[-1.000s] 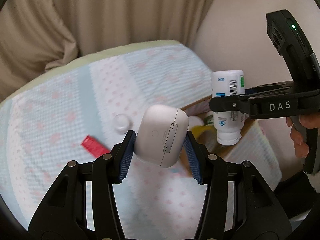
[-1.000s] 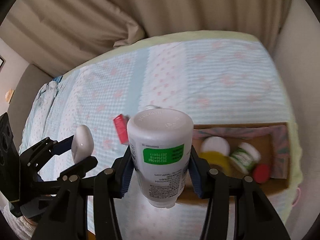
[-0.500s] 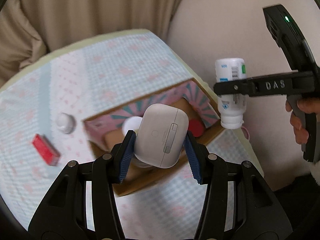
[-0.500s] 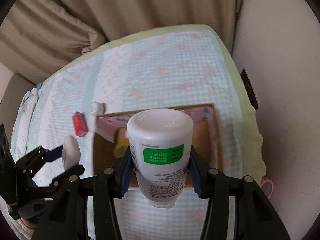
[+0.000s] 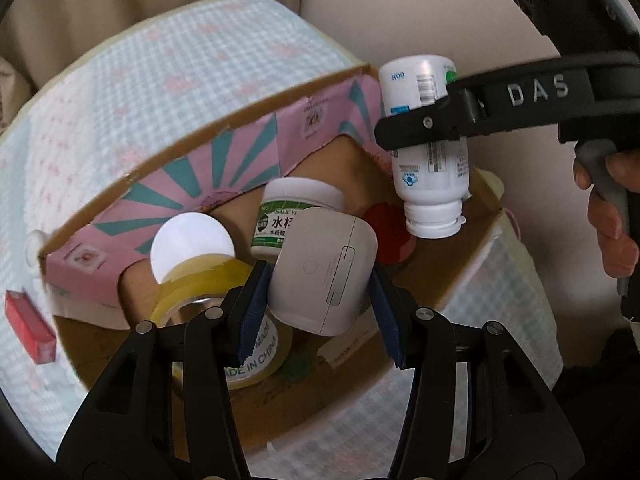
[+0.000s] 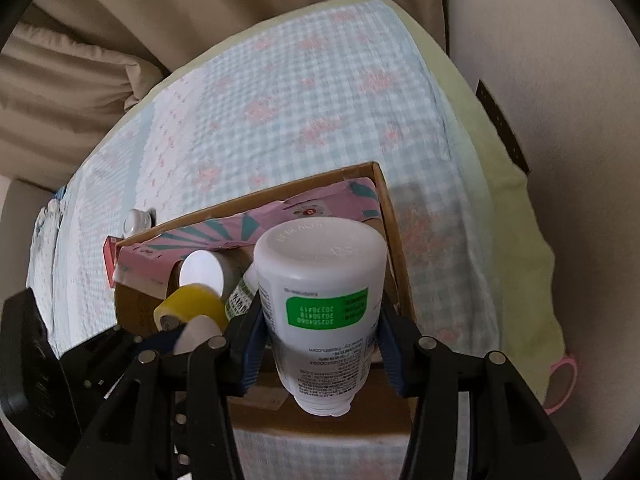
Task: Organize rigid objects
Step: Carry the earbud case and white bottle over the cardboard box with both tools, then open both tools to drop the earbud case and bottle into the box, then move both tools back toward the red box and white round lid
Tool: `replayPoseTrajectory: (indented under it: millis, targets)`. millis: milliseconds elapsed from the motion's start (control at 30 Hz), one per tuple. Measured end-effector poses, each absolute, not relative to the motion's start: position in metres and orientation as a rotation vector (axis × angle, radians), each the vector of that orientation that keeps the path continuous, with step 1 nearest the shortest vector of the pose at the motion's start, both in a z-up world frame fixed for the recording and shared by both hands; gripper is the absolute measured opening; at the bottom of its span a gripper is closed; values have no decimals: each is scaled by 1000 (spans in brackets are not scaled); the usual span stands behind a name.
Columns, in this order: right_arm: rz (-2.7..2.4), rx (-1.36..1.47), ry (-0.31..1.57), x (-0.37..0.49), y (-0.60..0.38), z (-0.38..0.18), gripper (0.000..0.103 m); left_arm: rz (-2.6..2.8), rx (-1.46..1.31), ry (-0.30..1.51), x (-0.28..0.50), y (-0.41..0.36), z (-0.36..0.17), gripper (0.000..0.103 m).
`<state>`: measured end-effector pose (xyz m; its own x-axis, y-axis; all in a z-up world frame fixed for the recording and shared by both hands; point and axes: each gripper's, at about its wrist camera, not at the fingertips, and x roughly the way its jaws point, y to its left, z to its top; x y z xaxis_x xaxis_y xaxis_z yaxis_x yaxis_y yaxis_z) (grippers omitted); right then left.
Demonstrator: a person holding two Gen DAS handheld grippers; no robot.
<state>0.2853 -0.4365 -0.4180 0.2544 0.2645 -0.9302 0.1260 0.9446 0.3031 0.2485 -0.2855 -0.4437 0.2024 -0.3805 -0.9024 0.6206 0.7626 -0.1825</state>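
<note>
My left gripper is shut on a white earbud case and holds it over the open cardboard box. My right gripper is shut on a white bottle with a green label, held cap-down over the box's right end; that bottle also shows in the left wrist view. Inside the box lie a yellow tape roll, a white round lid, a green-labelled jar and a red cap.
The box sits on a checked bedspread near the bed's right edge, by a wall. A red small box and a small white round item lie on the bed left of the box. A pink object lies beyond the bed edge.
Both grippers have moved toward the box and lower, each keeping its object. The box now fills the left wrist view, and the bottle hangs over its right end.
</note>
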Motion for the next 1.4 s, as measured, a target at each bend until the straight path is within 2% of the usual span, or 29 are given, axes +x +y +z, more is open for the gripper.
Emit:
replayPoseTrajectory:
  millis: [300,367,400,433,500,533,700,1100,1400]
  targets:
    - [120,368,1394,300,-431,-438,47,-699,360,1193,239,-294,-448,48]
    - [114,375,1402,303,-431,-441,49,-719,340,1219,239,-294,-445,68]
    - [114,393,1397,305,-433,-440,54,-715,337,1225,239,-295,-442,103]
    - [115,421,1392,306,-435,-438,64,-699,351,1212,238,-294,-439,103]
    - [137,472,1403,306,-435,-433,94,-684,373,1199,238,-292,-434,103]
    - [148,475,1413,305,-434,-430,103,-680,374,1200,237,-290,-431,103]
    - [110,377,1384,297,-425,-415,103,-651,374,1213,237,-277,-425,103]
    - [76,404,1319,281,-426,-386,103,-623,341,1185,230,-253,-393,103]
    - [26,405,1251,259,-418,-349,103,-604,273,1133,211,-223,-347,103]
